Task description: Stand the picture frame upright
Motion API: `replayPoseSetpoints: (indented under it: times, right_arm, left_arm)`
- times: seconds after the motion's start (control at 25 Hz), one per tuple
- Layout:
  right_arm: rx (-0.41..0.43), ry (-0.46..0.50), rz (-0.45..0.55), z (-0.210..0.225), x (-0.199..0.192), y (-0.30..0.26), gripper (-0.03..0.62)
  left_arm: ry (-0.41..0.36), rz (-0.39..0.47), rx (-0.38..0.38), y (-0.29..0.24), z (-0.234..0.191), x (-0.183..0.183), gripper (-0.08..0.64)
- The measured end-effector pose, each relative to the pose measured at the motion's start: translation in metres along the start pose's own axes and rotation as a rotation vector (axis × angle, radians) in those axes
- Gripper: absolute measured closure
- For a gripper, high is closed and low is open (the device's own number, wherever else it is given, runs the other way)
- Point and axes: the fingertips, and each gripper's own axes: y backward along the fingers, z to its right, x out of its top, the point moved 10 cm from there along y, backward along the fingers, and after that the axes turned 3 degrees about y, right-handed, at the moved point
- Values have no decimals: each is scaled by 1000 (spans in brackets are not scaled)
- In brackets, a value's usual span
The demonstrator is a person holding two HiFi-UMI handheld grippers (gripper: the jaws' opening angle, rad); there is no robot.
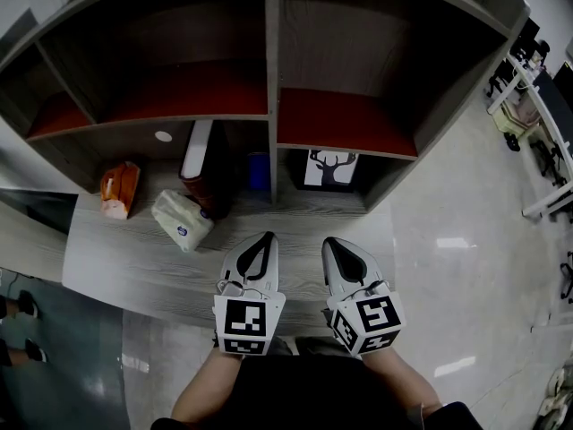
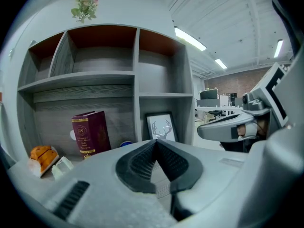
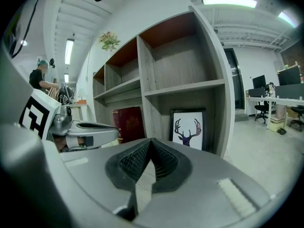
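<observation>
The picture frame, black-edged with a dark deer print on white, stands upright in the lower right compartment of the grey shelf unit. The same frame shows in the left gripper view and, in the right gripper view, the frame fills the cubby ahead. My left gripper and right gripper hover side by side over the wooden surface in front of the shelf, well short of the frame. Both are shut with nothing between their jaws.
A dark red book stands in the lower left compartment beside a blue object. An orange packet and a white tissue pack lie on the wooden surface at the left. Glossy floor spreads to the right.
</observation>
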Motion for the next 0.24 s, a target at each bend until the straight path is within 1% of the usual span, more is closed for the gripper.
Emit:
replayPoseSetpoints:
  times: [0.24]
  right_arm:
    - [2,0,4,1,-2,-1,594]
  left_arm:
    - [-3,5,-7,-2,1,2,563]
